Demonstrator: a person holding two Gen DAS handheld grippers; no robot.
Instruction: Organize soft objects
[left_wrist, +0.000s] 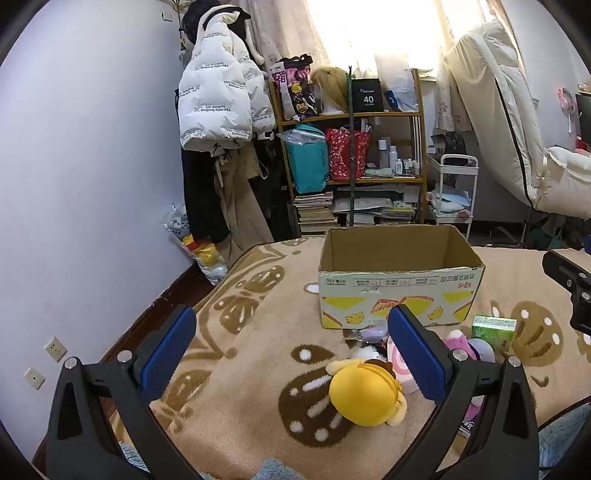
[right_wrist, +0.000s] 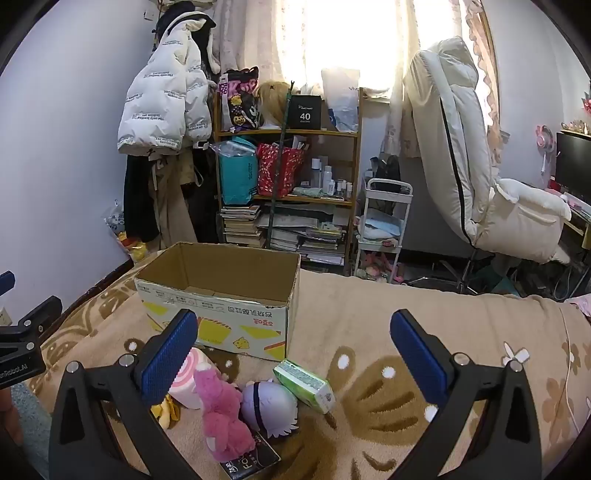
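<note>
Left wrist view: left hand-held gripper (left_wrist: 291, 350) spread wide, blue pads (left_wrist: 168, 354) apart, nothing between them but air above the bed blanket (left_wrist: 258, 321). Yellow plush (left_wrist: 360, 395) lies on the blanket at 5 o'clock from centre, just inside the right pad. Cardboard box (left_wrist: 399, 291), open-topped, stands at 1 o'clock beyond it. Pink swirl toy (left_wrist: 400, 363) partly hidden behind the right pad; green packet (left_wrist: 493, 330) at 3 o'clock beside the box.

Right wrist view: right hand-held gripper (right_wrist: 293, 350) likewise wide open, empty. Cardboard box (right_wrist: 221, 306) at 10 o'clock. Near the left pad, at 7 o'clock: pink plush (right_wrist: 221, 410), purple-haired doll (right_wrist: 271, 406) touching it, green packet (right_wrist: 304, 384) just beside at 6 o'clock. Left device's black frame (right_wrist: 26, 332) at the 9 o'clock edge.
</note>
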